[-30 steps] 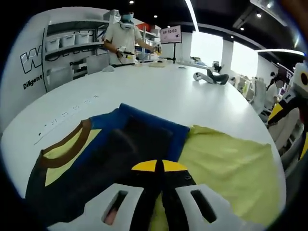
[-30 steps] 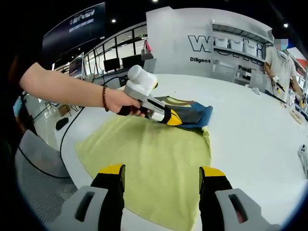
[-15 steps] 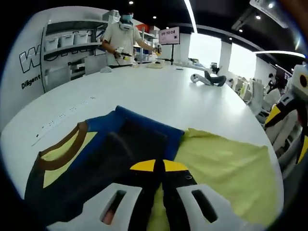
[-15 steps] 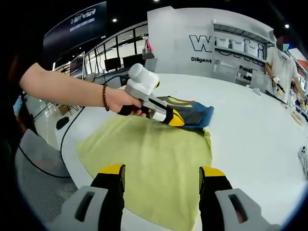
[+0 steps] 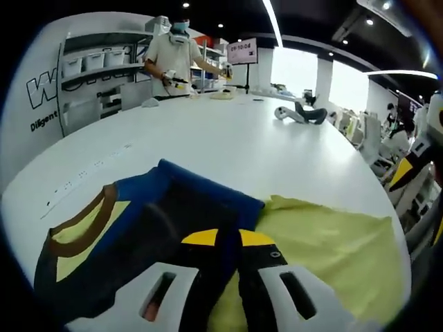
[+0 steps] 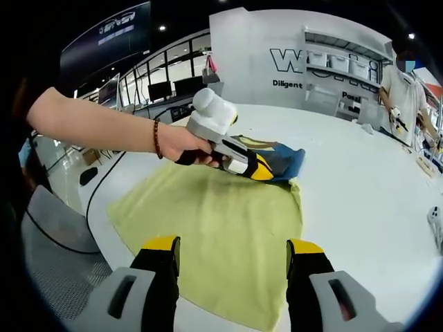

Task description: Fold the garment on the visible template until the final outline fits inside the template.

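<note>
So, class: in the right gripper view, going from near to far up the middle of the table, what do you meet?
Right claw → yellow cloth → left claw → folded dark garment → bare white table → shelves on the wall.

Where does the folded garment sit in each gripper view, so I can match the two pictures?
Left gripper view: the garment fills the lower left, directly ahead of the left hand-held gripper, whose jaws are shut on its dark fabric.
Right gripper view: the garment lies upper centre, at the far edge of the yellow-green cloth.
Shared landmark: the yellow-green cloth on the white table.
</note>
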Tool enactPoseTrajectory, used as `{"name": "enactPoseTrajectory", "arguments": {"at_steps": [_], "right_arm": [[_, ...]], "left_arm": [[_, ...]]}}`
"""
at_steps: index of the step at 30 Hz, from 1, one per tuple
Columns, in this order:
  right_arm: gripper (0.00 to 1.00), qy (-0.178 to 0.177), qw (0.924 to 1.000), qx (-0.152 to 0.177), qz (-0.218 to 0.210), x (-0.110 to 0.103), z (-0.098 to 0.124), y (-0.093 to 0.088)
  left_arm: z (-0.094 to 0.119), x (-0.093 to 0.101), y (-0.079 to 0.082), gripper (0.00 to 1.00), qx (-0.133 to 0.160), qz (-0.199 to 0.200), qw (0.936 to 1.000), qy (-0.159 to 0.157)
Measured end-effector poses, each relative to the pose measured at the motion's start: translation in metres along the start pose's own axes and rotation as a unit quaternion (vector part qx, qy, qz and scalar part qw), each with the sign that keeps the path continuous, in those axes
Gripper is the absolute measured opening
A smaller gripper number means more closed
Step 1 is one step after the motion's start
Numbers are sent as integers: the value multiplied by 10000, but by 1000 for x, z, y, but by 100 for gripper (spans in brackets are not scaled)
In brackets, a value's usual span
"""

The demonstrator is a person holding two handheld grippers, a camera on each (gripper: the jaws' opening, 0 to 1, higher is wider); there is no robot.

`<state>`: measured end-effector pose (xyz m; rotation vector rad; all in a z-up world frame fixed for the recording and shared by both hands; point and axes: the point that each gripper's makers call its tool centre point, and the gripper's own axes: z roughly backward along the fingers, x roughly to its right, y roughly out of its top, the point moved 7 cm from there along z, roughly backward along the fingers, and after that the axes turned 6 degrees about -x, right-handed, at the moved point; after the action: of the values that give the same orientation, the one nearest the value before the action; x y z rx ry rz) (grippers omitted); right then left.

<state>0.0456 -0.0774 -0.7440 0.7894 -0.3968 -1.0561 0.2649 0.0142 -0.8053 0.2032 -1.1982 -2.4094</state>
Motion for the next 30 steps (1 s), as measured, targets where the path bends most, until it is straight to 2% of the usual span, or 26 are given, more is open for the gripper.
{"name": "enactPoseTrajectory", "arguments": {"at_steps": [8, 15, 20, 26, 30], "right_arm": [[59, -20, 10000, -10, -25, 1, 0, -1], [59, -25, 10000, -12, -41, 3, -1, -1], [59, -37, 10000, -21, -54, 4, -1, -3], [59, -35, 10000, -25, -59, 5, -1, -5], [59, -11, 10000, -39, -48, 4, -1, -5]], "left_arm": [[-5, 1, 2, 7, -71, -215, 9997, 42], [-7, 1, 2, 4, -110, -226, 9996, 91], [-6, 2, 3, 2, -60, -390, 9991, 144], [-3, 1, 4, 2, 72, -278, 9995, 158], [-2, 3, 4, 2, 135, -369, 9992, 40]]}}
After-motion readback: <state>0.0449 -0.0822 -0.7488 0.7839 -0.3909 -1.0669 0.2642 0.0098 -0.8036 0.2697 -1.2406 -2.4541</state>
